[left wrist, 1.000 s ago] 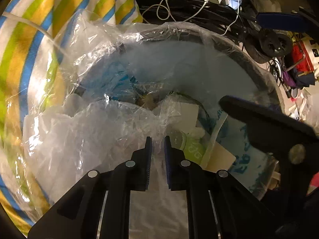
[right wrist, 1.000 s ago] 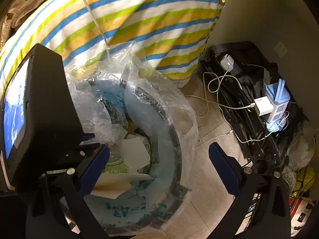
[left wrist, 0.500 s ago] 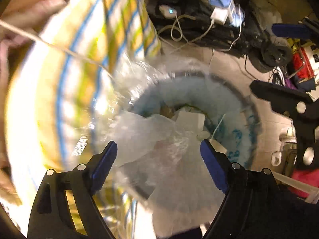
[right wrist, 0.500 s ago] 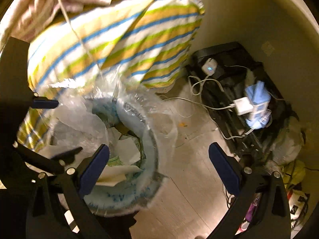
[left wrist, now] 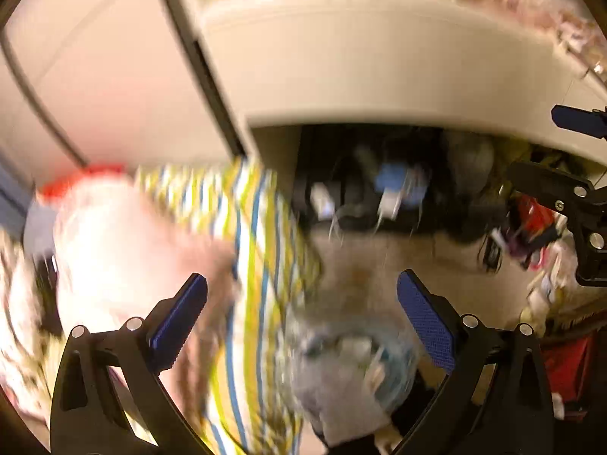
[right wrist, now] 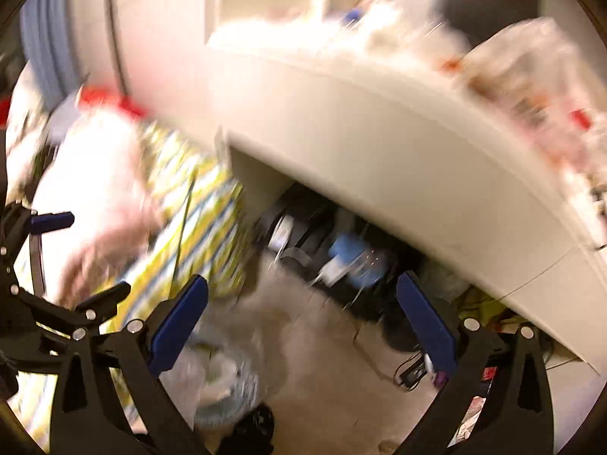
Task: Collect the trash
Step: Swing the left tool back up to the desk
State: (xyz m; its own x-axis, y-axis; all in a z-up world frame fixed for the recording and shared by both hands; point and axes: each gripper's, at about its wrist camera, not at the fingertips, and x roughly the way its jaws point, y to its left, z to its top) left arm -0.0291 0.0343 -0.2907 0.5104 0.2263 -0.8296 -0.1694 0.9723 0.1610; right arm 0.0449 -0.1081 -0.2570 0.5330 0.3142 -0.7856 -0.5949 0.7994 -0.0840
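Both views are smeared with motion blur, so small details are lost.

In the left wrist view, the left claw has its jaws spread wide and opening, with nothing between the blue pads. Left of that claw is a pale, pinkish bundle of bedding with something red at its top. Straight ahead, between the fingers and slightly left of centre, hangs a striped cloth in yellow, green, blue and white. Below and just right of centre, close under the claw, sits the trash bin, round, lined with clear plastic and holding crumpled paper and wrappers. Farther ahead, under a white tabletop, lie dark gear, white chargers and a blue power strip. At the far right edge the right claw shows as black arms and a blue pad.

In the right wrist view, the left claw appears at the far left, black with a blue pad. The right claw stands wide, nothing between its pads. The striped cloth is ahead and left; the trash bin lies below, just inside the left finger. The bare floor is beneath the gap, and the tabletop, cluttered on top, sweeps across ahead and to the right.
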